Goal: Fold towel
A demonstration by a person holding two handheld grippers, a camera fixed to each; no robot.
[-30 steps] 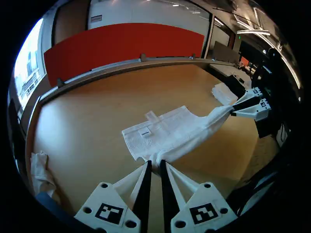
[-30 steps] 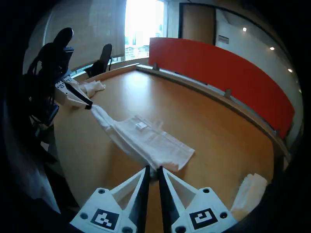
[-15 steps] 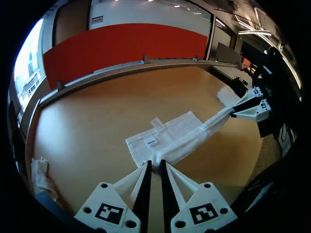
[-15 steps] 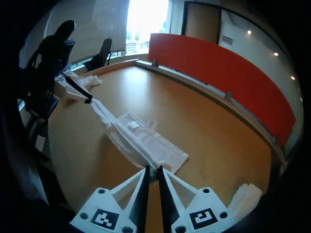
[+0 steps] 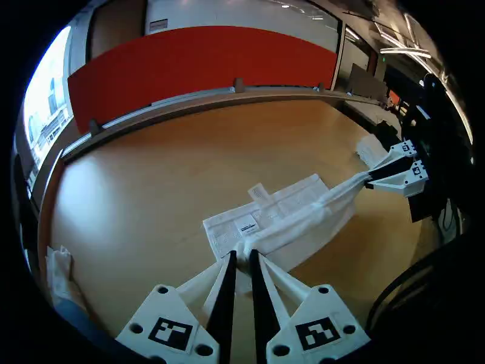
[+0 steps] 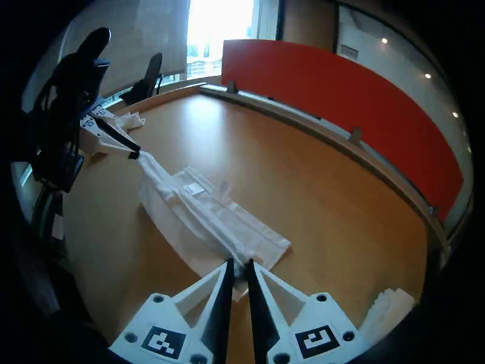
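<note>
The left gripper (image 5: 241, 259) and the right gripper (image 6: 237, 268) each pinch one towel (image 5: 297, 221) end; it stretches between them, partly lying on the table (image 5: 139, 182).

Daylight from a blown-out tall glass window (image 6: 219, 29) glosses the smooth orange-brown wooden table (image 6: 339, 200), white ceiling strip lights (image 5: 405, 51) glow, and fisheye edges bend and darken.

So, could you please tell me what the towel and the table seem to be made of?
Towel: soft white cloth, probably cotton terry; it sags, bunches and creases where it is lifted. Table: light wood or wood-look laminate, smooth with a semi-gloss finish; it has an even tan tone and a soft sheen from the window light.
</note>
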